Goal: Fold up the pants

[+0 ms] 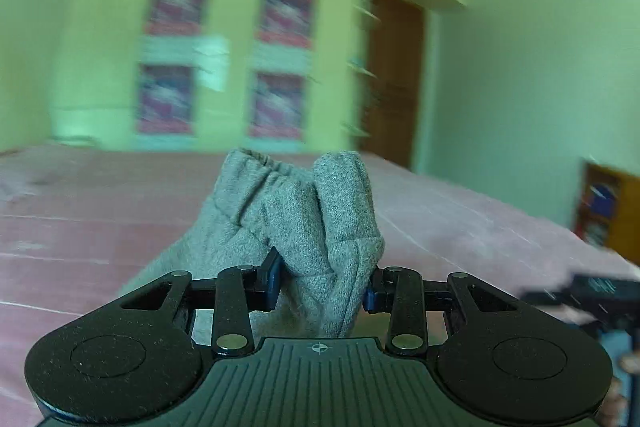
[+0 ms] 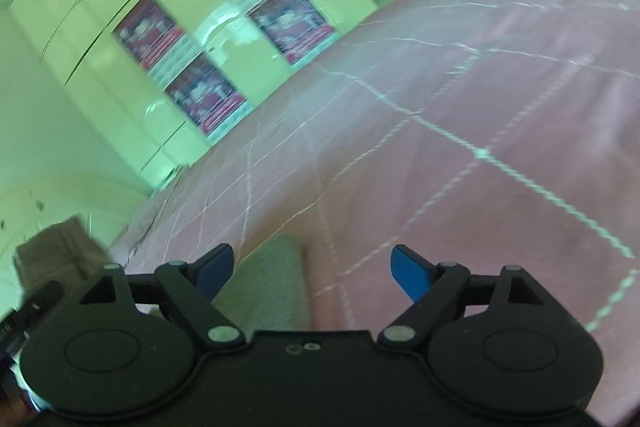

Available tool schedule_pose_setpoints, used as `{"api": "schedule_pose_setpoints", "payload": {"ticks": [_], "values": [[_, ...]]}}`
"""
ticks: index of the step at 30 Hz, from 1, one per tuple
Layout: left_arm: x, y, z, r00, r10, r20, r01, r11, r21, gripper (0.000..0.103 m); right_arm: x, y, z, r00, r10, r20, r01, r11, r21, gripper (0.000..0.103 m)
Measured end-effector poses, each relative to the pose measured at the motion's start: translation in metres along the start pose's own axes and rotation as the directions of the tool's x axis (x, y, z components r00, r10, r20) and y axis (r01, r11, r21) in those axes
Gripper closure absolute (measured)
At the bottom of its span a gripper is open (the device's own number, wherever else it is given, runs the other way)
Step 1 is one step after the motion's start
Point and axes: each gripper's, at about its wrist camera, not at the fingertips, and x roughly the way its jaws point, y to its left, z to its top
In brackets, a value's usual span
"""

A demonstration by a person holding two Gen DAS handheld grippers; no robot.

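The grey pants (image 1: 296, 219) are bunched up between the jaws of my left gripper (image 1: 324, 283), which is shut on the fabric and holds it above the pink bed (image 1: 80, 219). An elastic hem shows at the top of the bunch. In the right wrist view my right gripper (image 2: 312, 267) is open and empty, tilted over the pink bed (image 2: 460, 147). A strip of grey pants fabric (image 2: 268, 287) lies on the bed just below its left finger.
A pale green wardrobe with red posters (image 1: 224, 67) stands behind the bed, and a brown door (image 1: 396, 75) is to its right. A wooden shelf (image 1: 608, 211) is at the far right. The right gripper's body (image 1: 592, 291) shows at the left view's right edge.
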Motion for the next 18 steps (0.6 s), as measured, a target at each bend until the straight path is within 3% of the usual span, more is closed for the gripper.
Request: {"api": "schedule_pose_setpoints", "payload": {"ticks": [1,2,4,8,12,18], "values": [[0.017,-0.020,-0.008,0.994,-0.052,-0.094,0.054,0.998,0.017,0.052,0.000,-0.008,0.002,1.000,0.005,0.003,-0.005,0.999,0.038,0.022],[0.029,-0.034,-0.019,0.985,-0.060,-0.165,0.066,0.997,0.035,0.041,0.002,-0.016,0.005,1.000,0.016,0.001,-0.016,0.996,0.083,0.022],[0.028,-0.051,-0.042,0.977,0.003,-0.215,0.013,0.997,0.073,0.030,0.005,-0.028,0.009,0.999,0.050,-0.011,-0.048,0.988,0.144,0.022],[-0.012,-0.035,-0.060,0.980,0.042,-0.194,-0.040,0.999,0.014,0.028,0.020,-0.036,0.002,0.988,0.143,-0.061,-0.126,0.965,0.231,0.022],[-0.050,-0.014,-0.069,0.978,0.098,-0.185,-0.095,0.995,0.024,0.026,0.034,-0.021,-0.011,0.960,0.232,-0.157,-0.194,0.954,0.228,0.023],[-0.099,0.024,-0.085,0.975,0.157,-0.161,-0.159,0.987,-0.002,0.026,0.034,0.009,-0.022,0.932,0.254,-0.259,-0.212,0.961,0.179,0.024]]}}
